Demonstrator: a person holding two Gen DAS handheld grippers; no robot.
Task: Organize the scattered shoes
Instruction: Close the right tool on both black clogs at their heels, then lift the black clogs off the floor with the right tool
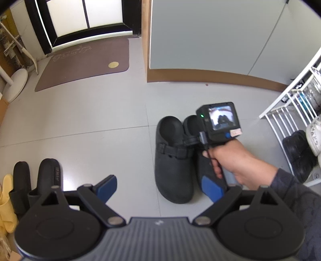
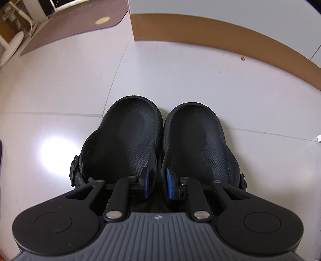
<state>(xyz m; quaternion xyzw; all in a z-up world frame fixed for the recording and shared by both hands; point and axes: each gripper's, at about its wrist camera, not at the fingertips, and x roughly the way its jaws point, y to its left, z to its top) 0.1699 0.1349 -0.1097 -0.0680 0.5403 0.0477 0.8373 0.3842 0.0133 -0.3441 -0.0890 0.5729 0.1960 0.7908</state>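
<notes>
— On the floor, where are the clogs sitting?
— Near the baseboard, paired.
— And the claws?
— Right gripper is pinching their touching inner walls; left gripper is hanging wide, empty.

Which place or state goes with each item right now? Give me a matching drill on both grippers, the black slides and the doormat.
Things:
1. left gripper
2. right gripper
3. black slides
4. brown doormat

States or places:
A. in front of the door
B. open, holding nothing
C. beside a yellow slipper
D. shut on the black clogs, pinching their inner walls

Pairs: 1-B, 2-D, 3-C, 4-A
</notes>
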